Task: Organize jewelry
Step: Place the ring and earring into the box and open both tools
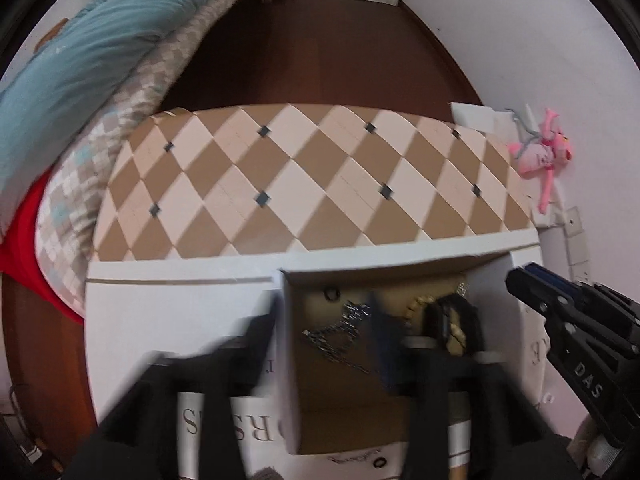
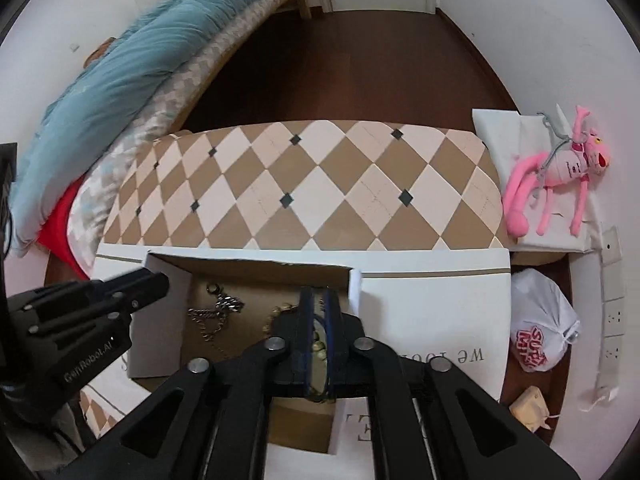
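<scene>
A small open cardboard box (image 1: 340, 412) stands on a larger white box (image 1: 168, 304) and holds jewelry: a silver chain (image 1: 340, 336), a black ring (image 1: 331, 293), a beaded gold bracelet (image 1: 420, 306). My left gripper (image 1: 324, 320) is blurred; one finger is outside the box's left wall, the other inside, wide apart. My right gripper (image 2: 319, 300) hangs over the same box (image 2: 256, 268), its jaws nearly closed around something thin I cannot identify. The chain (image 2: 218, 312) and gold bracelet (image 2: 280, 314) lie below it.
A checkered brown and cream table top (image 2: 312, 188) lies beyond the boxes. A pink plush toy (image 2: 560, 172) sits on a white box at right. A white plastic bag (image 2: 540, 324) is on the floor. Bedding (image 2: 120, 92) lies at left.
</scene>
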A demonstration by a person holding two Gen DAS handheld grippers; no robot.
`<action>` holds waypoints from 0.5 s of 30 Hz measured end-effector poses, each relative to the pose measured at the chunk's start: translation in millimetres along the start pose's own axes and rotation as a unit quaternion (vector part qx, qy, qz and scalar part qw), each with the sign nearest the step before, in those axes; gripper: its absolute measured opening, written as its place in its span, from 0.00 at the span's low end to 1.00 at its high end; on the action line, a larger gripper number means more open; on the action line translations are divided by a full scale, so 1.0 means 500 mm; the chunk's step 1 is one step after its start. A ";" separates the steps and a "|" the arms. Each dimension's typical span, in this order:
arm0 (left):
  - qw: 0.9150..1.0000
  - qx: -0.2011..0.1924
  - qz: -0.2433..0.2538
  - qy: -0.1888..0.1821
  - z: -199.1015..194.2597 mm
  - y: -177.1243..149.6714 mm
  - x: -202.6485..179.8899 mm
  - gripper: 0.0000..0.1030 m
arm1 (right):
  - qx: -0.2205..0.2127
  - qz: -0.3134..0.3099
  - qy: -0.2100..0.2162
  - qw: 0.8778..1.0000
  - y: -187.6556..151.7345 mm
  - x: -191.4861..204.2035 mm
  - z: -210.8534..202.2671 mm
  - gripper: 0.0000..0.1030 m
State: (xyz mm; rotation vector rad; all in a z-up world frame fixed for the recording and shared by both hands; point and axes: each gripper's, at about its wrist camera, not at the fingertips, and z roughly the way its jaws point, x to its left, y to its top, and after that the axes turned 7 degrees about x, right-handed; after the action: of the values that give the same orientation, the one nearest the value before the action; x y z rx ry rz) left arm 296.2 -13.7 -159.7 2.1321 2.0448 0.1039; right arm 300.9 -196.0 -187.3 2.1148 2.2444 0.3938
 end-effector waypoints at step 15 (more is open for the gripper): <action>0.996 -0.050 -0.022 0.066 -0.032 -0.050 0.047 1.00 | -0.024 -0.008 -0.090 0.996 -0.060 0.017 -0.028 0.95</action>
State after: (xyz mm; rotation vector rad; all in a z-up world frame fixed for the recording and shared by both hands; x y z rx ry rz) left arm 270.0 12.0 -150.1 2.0712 2.1083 0.3423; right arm 267.9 -191.0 -178.5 2.0191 2.1302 0.2431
